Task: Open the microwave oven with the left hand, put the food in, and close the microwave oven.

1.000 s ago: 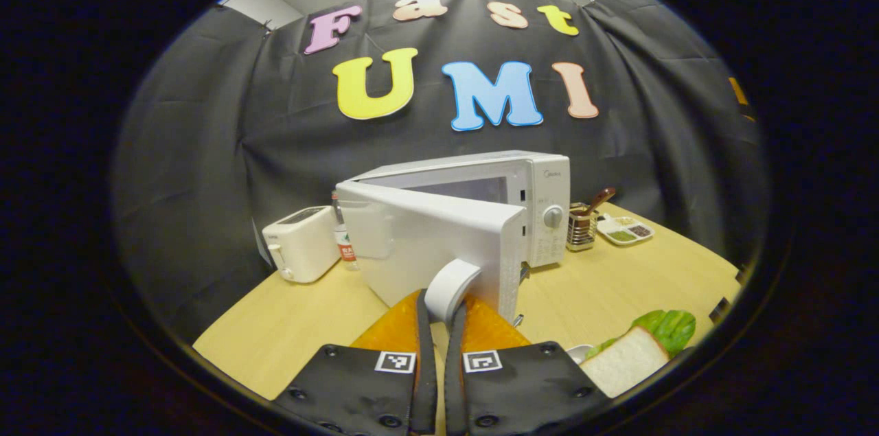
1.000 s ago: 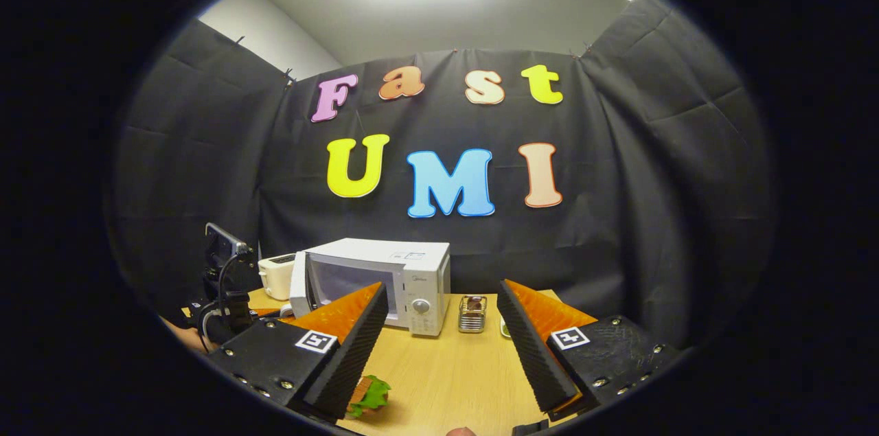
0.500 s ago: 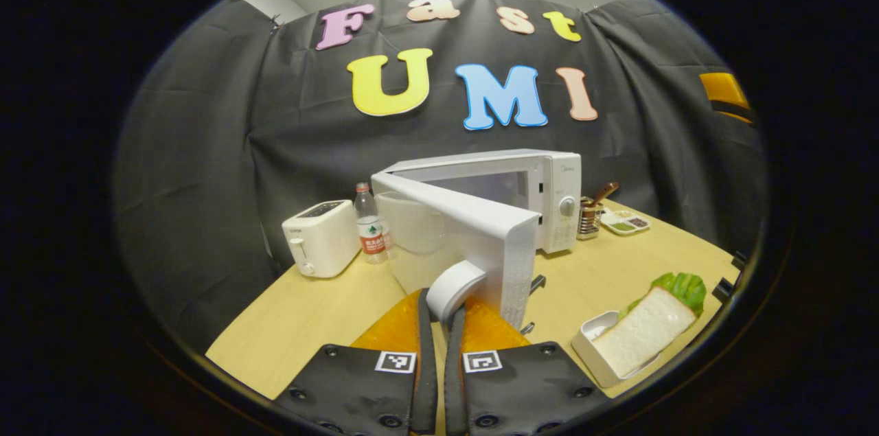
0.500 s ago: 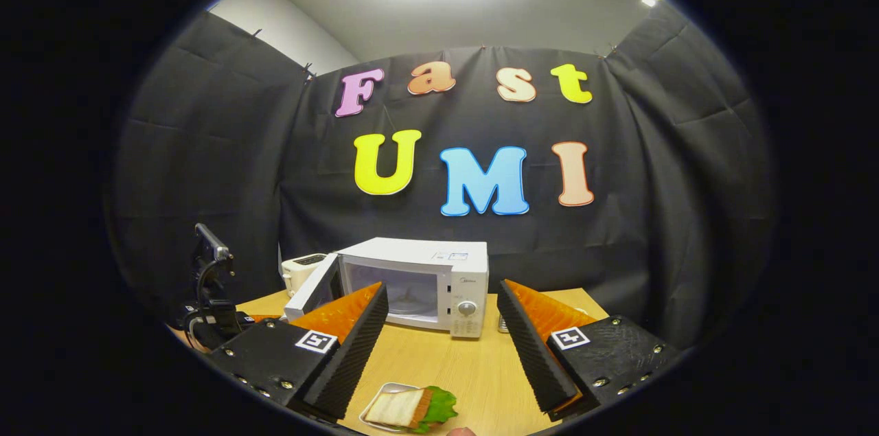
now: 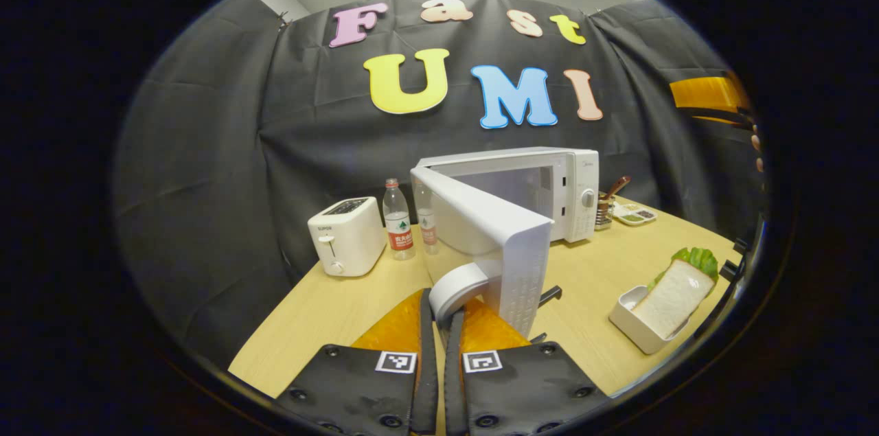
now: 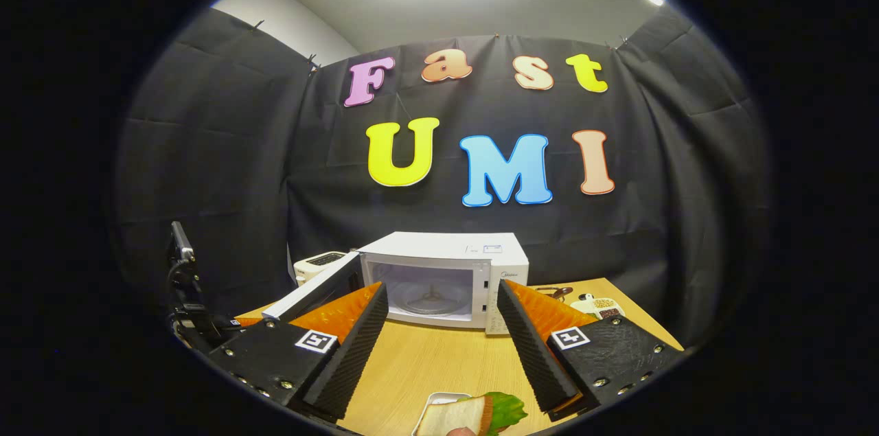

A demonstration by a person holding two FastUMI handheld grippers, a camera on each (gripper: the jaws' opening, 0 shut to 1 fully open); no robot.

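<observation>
Microwave oven (image 5: 549, 192): its door (image 5: 491, 237) has swung much wider than a second ago, baring the cavity, so the opening step looks nearly done. The left gripper (image 5: 439, 309) stays pinched on the door handle (image 5: 457, 285), in front of the oven. The sandwich (image 6: 467, 415) waits in its dish nearer than the oven, just below the right gripper (image 6: 443, 340), spread wide and empty.

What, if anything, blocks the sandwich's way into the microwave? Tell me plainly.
Nothing visible does. In the right gripper view the sandwich lies in its tray just below the open right gripper, with bare table up to the microwave. Its door is swung aside to the left, held by the left gripper, so the cavity is open.
</observation>
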